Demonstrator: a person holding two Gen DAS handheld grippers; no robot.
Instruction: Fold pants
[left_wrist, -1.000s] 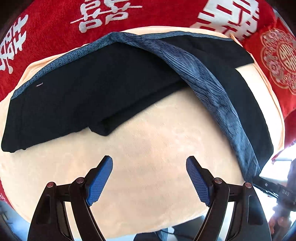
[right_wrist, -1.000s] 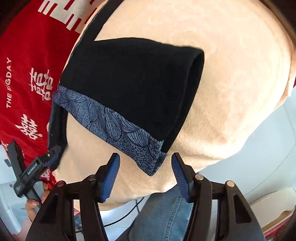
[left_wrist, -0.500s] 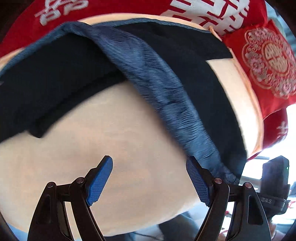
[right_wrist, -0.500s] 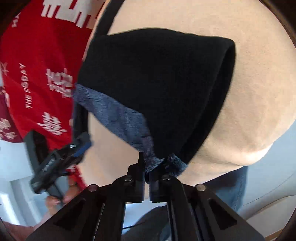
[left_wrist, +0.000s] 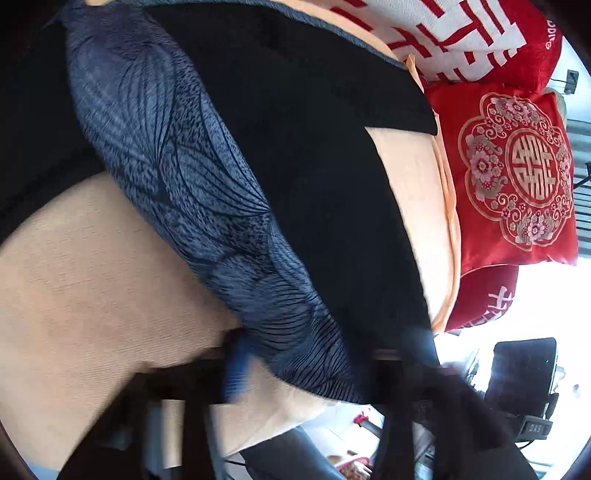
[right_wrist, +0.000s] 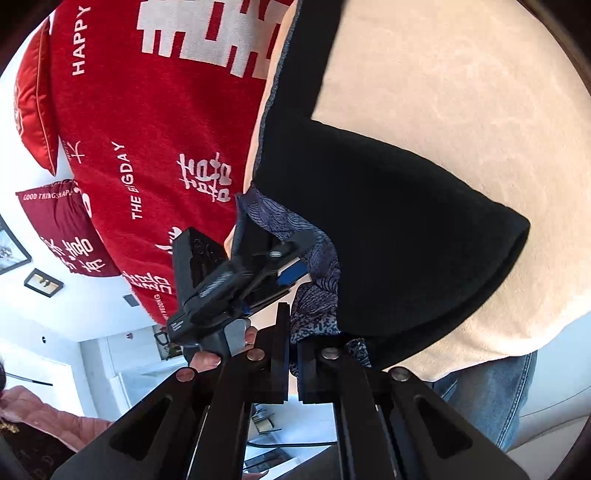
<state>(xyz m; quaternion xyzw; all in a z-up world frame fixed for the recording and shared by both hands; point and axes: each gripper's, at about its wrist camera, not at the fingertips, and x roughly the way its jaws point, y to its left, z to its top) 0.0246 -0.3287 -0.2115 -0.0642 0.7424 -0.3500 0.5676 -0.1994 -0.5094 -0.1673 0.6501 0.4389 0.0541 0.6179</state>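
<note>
The black pants with a blue leaf-patterned band lie on a peach cushion. My right gripper is shut on the patterned waistband at the cushion's near edge; the black cloth spreads beyond it. My left gripper is motion-blurred around the band's lower end; its blue pad touches the cloth. In the right wrist view the left gripper closes on the same band just beyond my right fingers, a blue pad showing.
Red cushions with white and gold characters lie beside the peach cushion. A person's jeans are at the near edge. A room with white walls lies beyond.
My right gripper closed on the patterned waistband and lifted it. My left gripper swung right and down to the same band and is closing around it.
</note>
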